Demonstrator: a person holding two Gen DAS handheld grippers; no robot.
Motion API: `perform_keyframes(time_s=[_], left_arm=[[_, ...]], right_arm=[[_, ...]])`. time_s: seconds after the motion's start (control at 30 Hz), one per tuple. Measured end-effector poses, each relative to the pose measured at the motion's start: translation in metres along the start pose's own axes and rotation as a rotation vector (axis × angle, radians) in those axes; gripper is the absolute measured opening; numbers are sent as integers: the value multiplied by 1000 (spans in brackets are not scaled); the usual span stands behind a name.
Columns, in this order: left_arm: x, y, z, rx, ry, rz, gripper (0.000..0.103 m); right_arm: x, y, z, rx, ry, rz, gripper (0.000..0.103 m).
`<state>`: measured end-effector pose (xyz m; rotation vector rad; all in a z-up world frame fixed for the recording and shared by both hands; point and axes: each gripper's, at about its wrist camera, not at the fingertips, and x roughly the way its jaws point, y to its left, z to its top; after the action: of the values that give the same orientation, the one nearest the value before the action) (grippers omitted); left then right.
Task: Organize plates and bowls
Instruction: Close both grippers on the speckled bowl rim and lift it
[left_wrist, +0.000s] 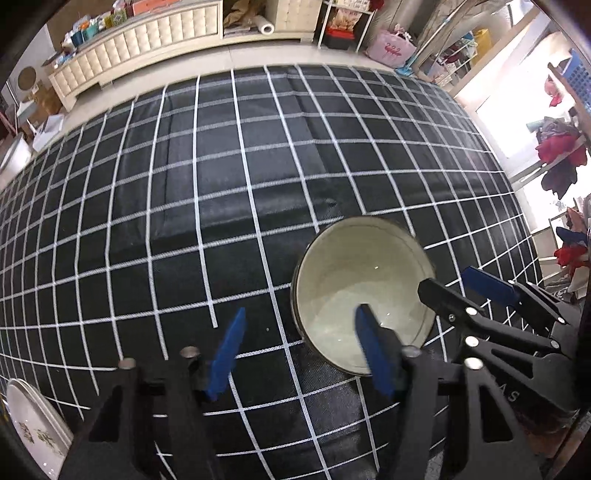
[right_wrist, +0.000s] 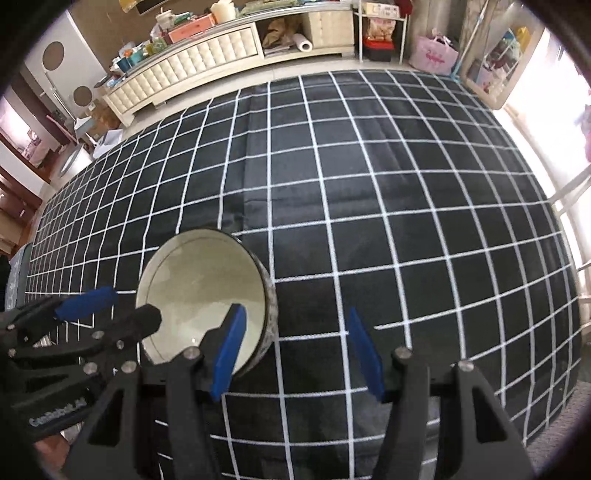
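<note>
While our left black two-finger gripper with blue pads (left_wrist: 299, 350) hangs spread wide and grips nothing, our right gripper (right_wrist: 295, 350) gapes just as wide, empty too. Between them sits the cream ceramic bowl with a dark rim (left_wrist: 364, 291), upright on the black white-gridded tablecloth (left_wrist: 229, 192), toward its near edge. A white floral plate (left_wrist: 31, 430) peeks in at the near left corner.

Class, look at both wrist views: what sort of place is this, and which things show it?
Probably a lived-in home room: a checked tablecloth, a cluttered tufted cabinet along the wall, and a pink bag on the floor. A bowl stands on the cloth.
</note>
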<state>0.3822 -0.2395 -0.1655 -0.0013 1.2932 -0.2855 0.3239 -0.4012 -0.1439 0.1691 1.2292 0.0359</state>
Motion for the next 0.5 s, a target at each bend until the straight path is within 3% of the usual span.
perform_keyframes(time_s=[0.07,0.23,0.5], left_arm=[[8,2,-2,-11,17,-7,41],[21,3,-8,1,37,-4,19],[33,-16,-3,37,30,23,15]], right_arm=[[4,0,0,0,5,-1,57],[12,6,-1,-7,11,30,31],[18,15,3,-41,26,19,15]])
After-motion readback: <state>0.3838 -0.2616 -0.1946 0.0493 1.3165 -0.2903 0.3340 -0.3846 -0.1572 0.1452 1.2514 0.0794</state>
